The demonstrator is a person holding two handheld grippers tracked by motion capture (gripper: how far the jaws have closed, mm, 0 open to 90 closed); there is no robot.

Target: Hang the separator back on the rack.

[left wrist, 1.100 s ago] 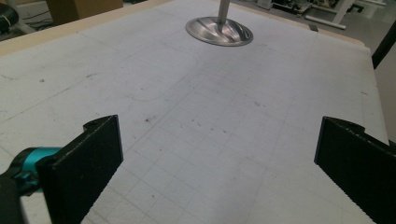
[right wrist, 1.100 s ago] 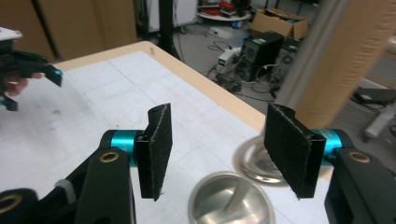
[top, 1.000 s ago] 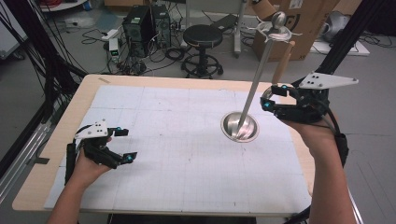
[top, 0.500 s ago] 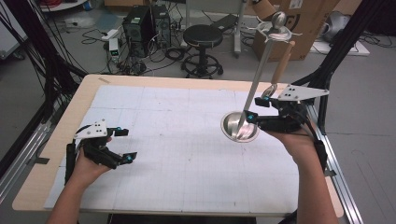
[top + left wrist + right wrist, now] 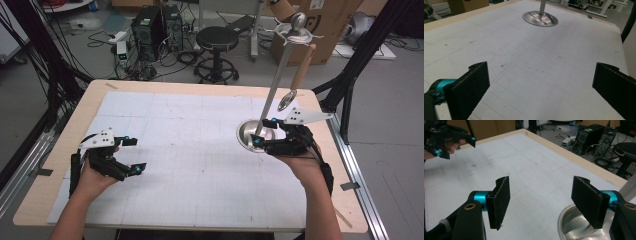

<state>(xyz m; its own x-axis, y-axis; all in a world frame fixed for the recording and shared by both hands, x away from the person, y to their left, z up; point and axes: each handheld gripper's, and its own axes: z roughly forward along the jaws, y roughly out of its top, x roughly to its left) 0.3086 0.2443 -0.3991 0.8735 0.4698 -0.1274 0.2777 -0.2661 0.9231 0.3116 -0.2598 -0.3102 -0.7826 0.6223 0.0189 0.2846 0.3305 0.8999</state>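
A metal stand rises from a round dish-shaped base (image 5: 246,134) on the right of the white grid mat; its pole (image 5: 278,72) leans up to a ball top. A wooden-handled spoon (image 5: 301,67) hangs from the top, bowl down. My right gripper (image 5: 264,132) is open and low over the base's near side. In the right gripper view the base rim (image 5: 564,220) lies under the right jaw of my right gripper (image 5: 541,200), and the pole (image 5: 629,185) is outside it. My left gripper (image 5: 131,155) rests open at the mat's left, aimed at the base (image 5: 540,18), with my left gripper (image 5: 539,82) holding nothing.
The mat (image 5: 200,150) covers a wooden table (image 5: 90,100). Beyond the far edge stand a black stool (image 5: 216,40), computer towers (image 5: 155,25) and cardboard boxes (image 5: 330,25). Black frame struts (image 5: 350,85) flank the right side.
My right gripper has moved left and down from beside the stand to just over its base. The left gripper has stayed put.
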